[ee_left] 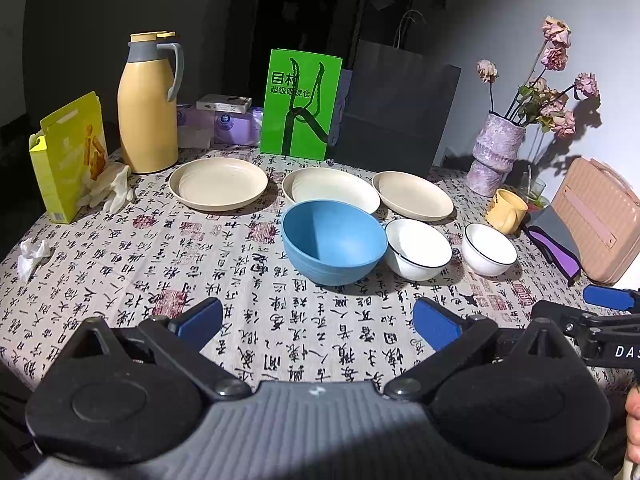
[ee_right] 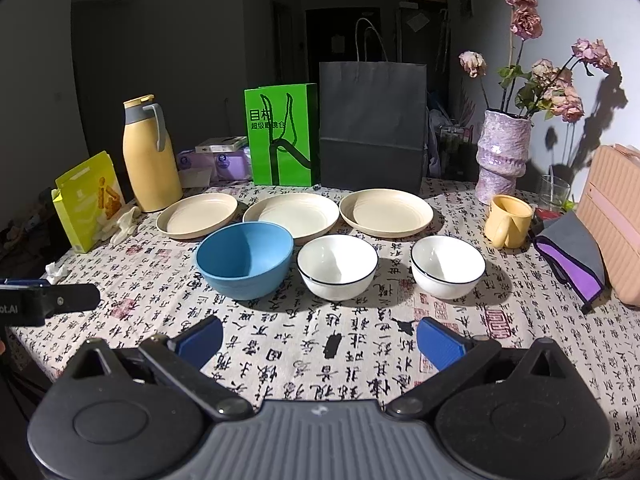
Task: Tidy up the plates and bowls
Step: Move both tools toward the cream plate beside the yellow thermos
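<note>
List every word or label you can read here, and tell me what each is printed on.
"目村" over "超级眼镜仓": green paper bag.
"DAS", cut off by the picture edge: right gripper.
"ot.AI", cut off: left gripper.
Calligraphy characters cover the tablecloth.
Yellow box and small boxes: print too small to read.

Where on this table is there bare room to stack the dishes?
Bare cloth lies between the open left claw and the blue bowl, and left of it, below the left plate. Crowded: the right edge, by the yellow mug and pink case.
</note>
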`<state>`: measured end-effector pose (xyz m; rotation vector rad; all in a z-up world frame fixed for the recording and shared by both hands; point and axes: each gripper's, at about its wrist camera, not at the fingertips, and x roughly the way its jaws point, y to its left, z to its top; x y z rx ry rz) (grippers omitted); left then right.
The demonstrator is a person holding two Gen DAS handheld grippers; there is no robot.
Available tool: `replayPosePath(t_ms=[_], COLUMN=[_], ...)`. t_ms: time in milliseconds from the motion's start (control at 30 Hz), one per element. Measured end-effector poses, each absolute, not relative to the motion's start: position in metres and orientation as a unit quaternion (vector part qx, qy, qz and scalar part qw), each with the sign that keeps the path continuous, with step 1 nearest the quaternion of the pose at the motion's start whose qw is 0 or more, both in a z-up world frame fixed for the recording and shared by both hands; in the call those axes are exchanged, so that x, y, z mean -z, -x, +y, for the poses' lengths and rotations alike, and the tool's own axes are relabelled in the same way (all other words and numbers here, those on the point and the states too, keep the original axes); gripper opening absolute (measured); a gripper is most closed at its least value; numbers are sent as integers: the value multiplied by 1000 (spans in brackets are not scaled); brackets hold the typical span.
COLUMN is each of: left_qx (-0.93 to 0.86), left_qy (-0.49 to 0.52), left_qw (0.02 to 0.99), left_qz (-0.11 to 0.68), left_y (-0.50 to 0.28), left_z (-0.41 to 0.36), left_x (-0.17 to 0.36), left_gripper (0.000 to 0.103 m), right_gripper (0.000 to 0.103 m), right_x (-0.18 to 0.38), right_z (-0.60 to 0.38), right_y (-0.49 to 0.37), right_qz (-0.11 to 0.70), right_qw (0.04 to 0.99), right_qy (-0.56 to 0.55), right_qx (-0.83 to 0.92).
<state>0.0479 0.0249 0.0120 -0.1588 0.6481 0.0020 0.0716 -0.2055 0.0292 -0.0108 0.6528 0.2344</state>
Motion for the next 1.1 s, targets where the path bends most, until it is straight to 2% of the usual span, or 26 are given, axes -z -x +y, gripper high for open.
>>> replayPosePath(t_ms=[1100], left_qx=[-5], left_qy=[124], left_qw=[944], left_qz=[306], left_y=[-148], left_z=[98], left_x=[-24], left_gripper=[103], right_gripper=[103], right_x=[-27], right_z=[-140], right_y=[-200], right_qz=[341], right_qw=[929], right_qy=[1], right_qx=[-145])
